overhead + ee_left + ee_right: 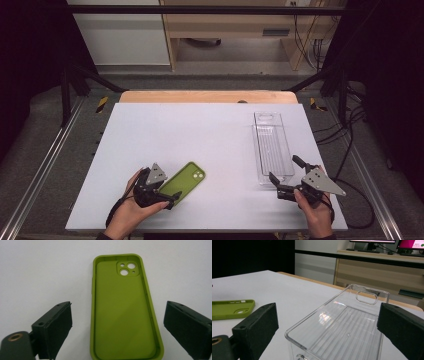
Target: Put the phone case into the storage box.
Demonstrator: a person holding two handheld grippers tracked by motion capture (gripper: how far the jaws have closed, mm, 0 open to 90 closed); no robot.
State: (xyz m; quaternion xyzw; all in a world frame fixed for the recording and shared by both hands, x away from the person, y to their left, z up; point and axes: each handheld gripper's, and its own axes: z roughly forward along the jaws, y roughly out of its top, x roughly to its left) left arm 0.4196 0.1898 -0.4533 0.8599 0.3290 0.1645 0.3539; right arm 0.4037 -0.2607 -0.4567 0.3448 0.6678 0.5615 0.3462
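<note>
A green phone case (185,182) lies inside-up on the white table (200,130) at the front left. My left gripper (167,192) is at its near end. In the left gripper view the case (125,315) lies lengthwise between the jaws of that gripper (118,306), which stand wide, with bare table between each pad and the case. A clear plastic tray (271,145) stands at the right. My right gripper (285,169) is open at its near end. In the right gripper view the tray (342,327) sits between the spread jaws of this gripper (327,307), untouched, and the case (232,308) shows at the left.
The table's wooden far edge (207,96) runs along the back. Black frame posts and metal rails (45,165) flank both sides. Cables (357,200) trail off the right side. A wooden desk (382,272) stands beyond the table.
</note>
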